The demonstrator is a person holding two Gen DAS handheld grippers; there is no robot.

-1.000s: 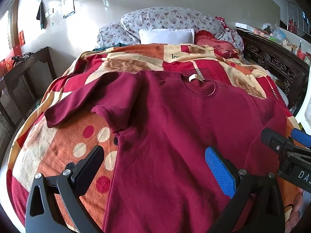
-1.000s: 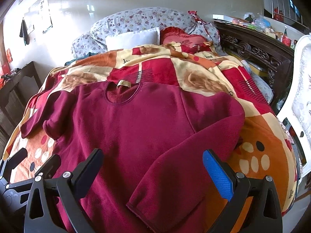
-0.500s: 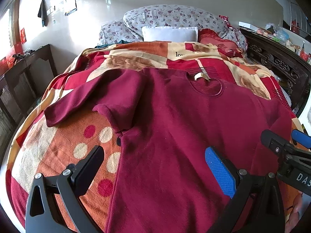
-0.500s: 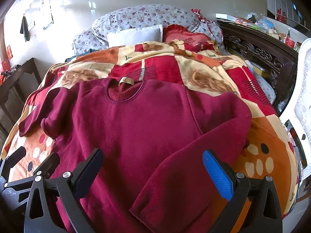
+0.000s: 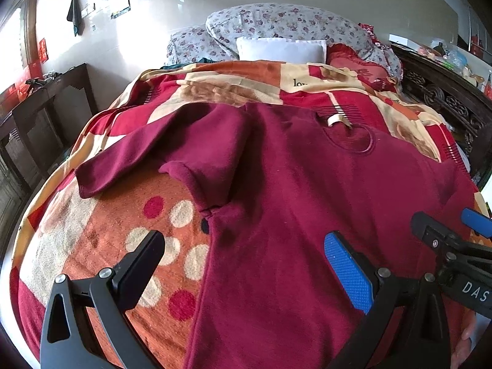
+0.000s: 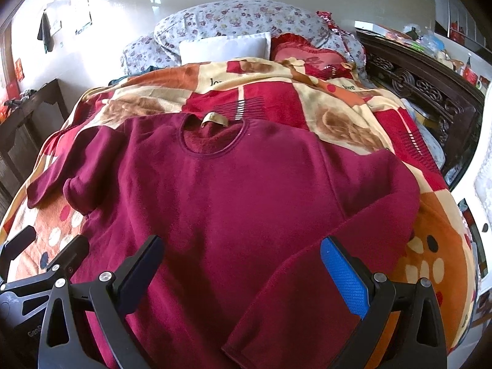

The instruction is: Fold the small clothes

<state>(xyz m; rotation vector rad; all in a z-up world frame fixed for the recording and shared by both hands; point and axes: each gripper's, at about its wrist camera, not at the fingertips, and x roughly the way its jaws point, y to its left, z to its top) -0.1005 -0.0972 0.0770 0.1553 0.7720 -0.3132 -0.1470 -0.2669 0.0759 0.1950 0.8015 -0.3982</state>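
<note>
Your maroon sweater (image 6: pixel 246 203) lies face-up on the bed's blanket (image 6: pixel 338 123), neckline far. Right sleeve (image 6: pixel 323 276) lies crossed inward; left sleeve (image 5: pixel 147 160) bunched. Left tongs (image 5: pixel 246 264) and right tongs (image 6: pixel 243 264) released, empty. Body folds remain.

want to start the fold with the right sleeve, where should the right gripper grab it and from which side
Probably at the cuff end of the right sleeve, which lies bent back over the sweater body, its hem edge exposed near the bottom. The open right gripper could come in low from the near edge of the blanket, pinching across the cuff edge so only the sleeve layer lifts.
</note>
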